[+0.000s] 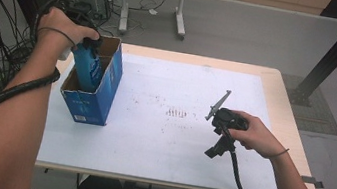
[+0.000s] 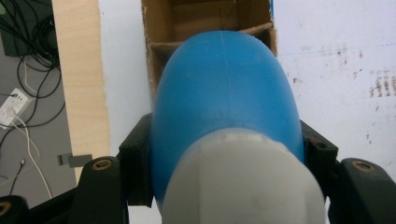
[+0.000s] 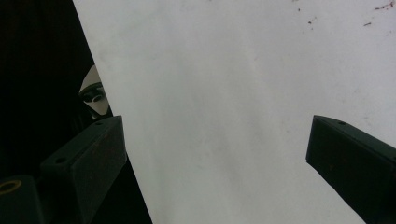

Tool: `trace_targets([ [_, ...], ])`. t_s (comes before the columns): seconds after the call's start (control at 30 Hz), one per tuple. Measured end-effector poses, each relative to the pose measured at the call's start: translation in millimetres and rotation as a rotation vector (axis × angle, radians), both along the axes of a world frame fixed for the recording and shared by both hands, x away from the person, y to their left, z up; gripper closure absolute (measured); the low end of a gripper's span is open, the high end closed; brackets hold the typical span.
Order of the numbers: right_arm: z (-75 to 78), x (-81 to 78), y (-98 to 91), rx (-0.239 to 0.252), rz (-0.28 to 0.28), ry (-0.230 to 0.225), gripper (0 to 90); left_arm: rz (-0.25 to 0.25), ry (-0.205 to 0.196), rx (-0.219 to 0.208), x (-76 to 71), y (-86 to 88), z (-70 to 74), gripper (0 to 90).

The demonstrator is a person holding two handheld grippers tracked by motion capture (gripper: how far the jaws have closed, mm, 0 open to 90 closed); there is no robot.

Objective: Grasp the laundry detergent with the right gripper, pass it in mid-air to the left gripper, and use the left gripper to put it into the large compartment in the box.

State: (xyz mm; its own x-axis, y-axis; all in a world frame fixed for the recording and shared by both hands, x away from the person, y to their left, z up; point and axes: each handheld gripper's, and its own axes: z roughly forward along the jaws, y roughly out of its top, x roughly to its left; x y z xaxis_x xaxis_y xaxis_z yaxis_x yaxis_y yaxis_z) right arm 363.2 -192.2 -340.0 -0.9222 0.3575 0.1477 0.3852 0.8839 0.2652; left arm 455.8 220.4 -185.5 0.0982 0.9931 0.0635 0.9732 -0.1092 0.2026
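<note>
Table (image 1: pixel 156 163) covered by a white sheet (image 1: pixel 174 141) with small dark marks; wood edge shown at the rim. Blue cardboard box (image 1: pixel 106 90) stood open-topped near the table's far left corner, brown inside, with a divider seen in the left gripper view. Blue bottle (image 1: pixel 86 69) with a white cap (image 2: pixel 243 182) held upright, lower part down inside the box, clamped at the shoulder by the left gripper (image 2: pixel 226 158), jaws pressed on both sides. Right gripper (image 3: pixel 217 154) held above bare sheet on the table's right side, well apart from the box, jaws spread wide, nothing between them
</note>
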Motion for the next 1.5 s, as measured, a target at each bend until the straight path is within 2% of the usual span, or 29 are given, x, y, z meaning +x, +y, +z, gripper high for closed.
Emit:
trace_targets([
  [0.33,-0.9,0.6,-1.1,0.002,0.000,0.000,4.8,-0.017,0.005,0.005,-0.4,-3.1,-19.7,37.8],
  [0.93,-2.9,0.5,-1.1,0.009,0.002,-0.001,4.8,-0.005,0.018,-0.009,-2.0,0.9,-57.5,37.7],
  [1.5,-4.3,0.0,0.1,0.004,-0.001,0.001,4.9,-0.016,0.034,-0.014,-2.5,2.2,-74.5,37.7],
])
